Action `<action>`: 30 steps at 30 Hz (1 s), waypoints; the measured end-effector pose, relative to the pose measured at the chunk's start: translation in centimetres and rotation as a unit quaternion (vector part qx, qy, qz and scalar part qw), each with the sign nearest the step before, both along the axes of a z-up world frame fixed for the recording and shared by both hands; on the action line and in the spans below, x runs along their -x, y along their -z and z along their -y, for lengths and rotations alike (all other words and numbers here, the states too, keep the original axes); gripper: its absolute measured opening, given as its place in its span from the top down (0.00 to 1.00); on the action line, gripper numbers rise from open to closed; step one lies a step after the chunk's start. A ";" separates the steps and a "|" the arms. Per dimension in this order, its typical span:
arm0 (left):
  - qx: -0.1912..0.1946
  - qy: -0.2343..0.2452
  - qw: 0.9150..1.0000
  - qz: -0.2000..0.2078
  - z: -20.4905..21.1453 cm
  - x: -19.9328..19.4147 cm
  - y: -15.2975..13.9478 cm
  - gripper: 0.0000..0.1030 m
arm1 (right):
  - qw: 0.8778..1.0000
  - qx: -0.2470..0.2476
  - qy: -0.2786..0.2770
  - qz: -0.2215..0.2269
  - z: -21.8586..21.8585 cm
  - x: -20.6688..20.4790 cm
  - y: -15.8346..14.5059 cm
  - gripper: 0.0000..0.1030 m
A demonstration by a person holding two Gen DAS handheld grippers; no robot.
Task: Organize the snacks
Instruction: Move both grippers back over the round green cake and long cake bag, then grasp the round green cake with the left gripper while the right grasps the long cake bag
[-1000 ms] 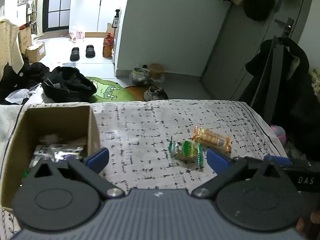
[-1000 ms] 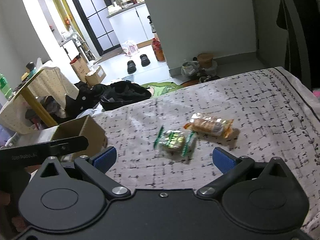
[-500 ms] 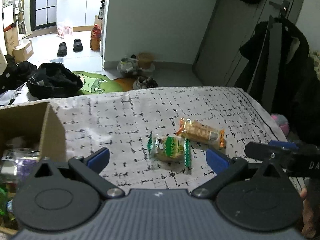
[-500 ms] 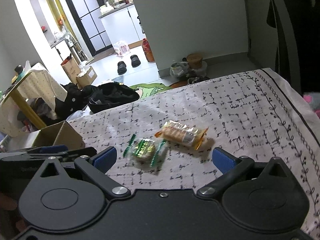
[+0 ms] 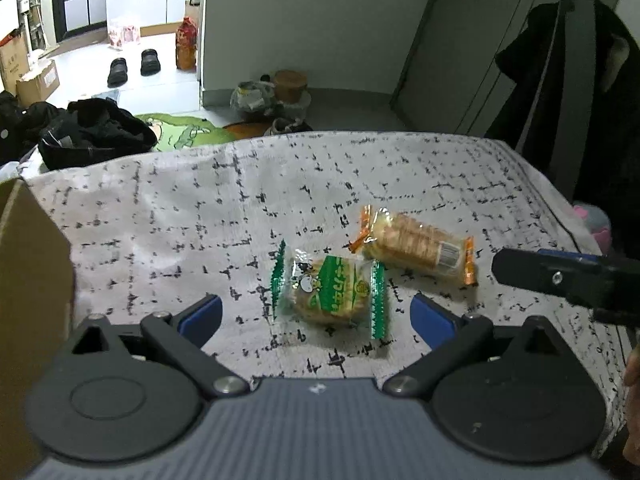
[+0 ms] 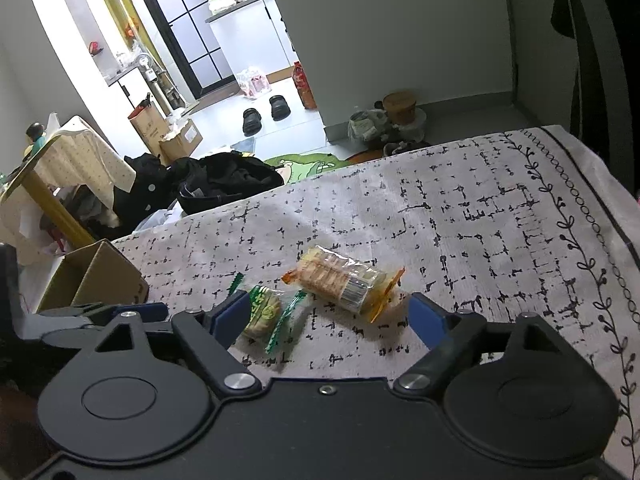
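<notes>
A green-wrapped cookie (image 5: 332,288) lies on the patterned cloth, just ahead of and between the fingers of my open left gripper (image 5: 316,316). An orange-wrapped cracker pack (image 5: 416,242) lies just behind and right of it. In the right wrist view the cracker pack (image 6: 344,280) lies ahead of my open right gripper (image 6: 328,316), and the green cookie (image 6: 266,312) sits by its left finger. The cardboard box (image 6: 92,280) stands at the left; its wall (image 5: 28,280) fills the left edge of the left wrist view.
The cloth-covered table (image 6: 500,216) ends at its far edge, with a black bag (image 6: 228,180), shoes and clutter on the floor beyond. Dark coats (image 5: 568,92) hang at the right. My right gripper's finger (image 5: 560,278) reaches into the left wrist view.
Both grippers have moved right and closer to the two snacks. The box has slid toward the left edge of both views. Both jaws stay open.
</notes>
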State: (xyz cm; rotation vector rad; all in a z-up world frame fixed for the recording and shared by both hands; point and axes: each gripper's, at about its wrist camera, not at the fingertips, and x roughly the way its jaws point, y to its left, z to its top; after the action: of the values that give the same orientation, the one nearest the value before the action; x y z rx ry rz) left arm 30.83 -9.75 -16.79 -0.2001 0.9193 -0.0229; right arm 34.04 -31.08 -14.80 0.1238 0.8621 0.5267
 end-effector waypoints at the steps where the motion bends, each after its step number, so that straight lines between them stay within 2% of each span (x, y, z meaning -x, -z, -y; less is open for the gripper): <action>1: -0.002 -0.001 1.000 -0.003 0.1 -0.4 0.4 0.02 | 1.000 -0.002 0.001 -0.001 0.1 -0.3 0.2 0.18; 5: -0.015 0.005 1.000 -0.010 0.8 -1.5 1.5 0.02 | 1.000 -0.007 0.002 -0.008 0.3 -1.4 0.8 0.23; 12: -0.037 0.006 0.999 -0.027 1.8 -2.8 3.7 0.04 | 1.000 -0.011 0.007 -0.019 0.5 -2.4 1.8 0.24; 17: -0.056 0.009 0.998 -0.020 2.1 -3.4 4.2 0.07 | 1.000 -0.007 -0.004 -0.019 0.2 -3.0 2.3 0.24; 26: -0.071 0.009 0.997 -0.010 2.2 -4.0 4.3 0.16 | 1.000 -0.011 -0.006 -0.014 -0.6 -4.2 2.7 0.24; 30: -0.071 0.004 0.997 -0.005 2.1 -4.0 4.2 0.25 | 1.000 -0.017 -0.011 -0.007 -1.1 -4.9 2.7 0.24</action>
State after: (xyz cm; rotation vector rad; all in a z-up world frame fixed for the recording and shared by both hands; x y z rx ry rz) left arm 34.78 -11.85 -20.99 -0.0644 0.9287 0.0357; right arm 38.94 -29.96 -17.55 0.1498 0.8693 0.5611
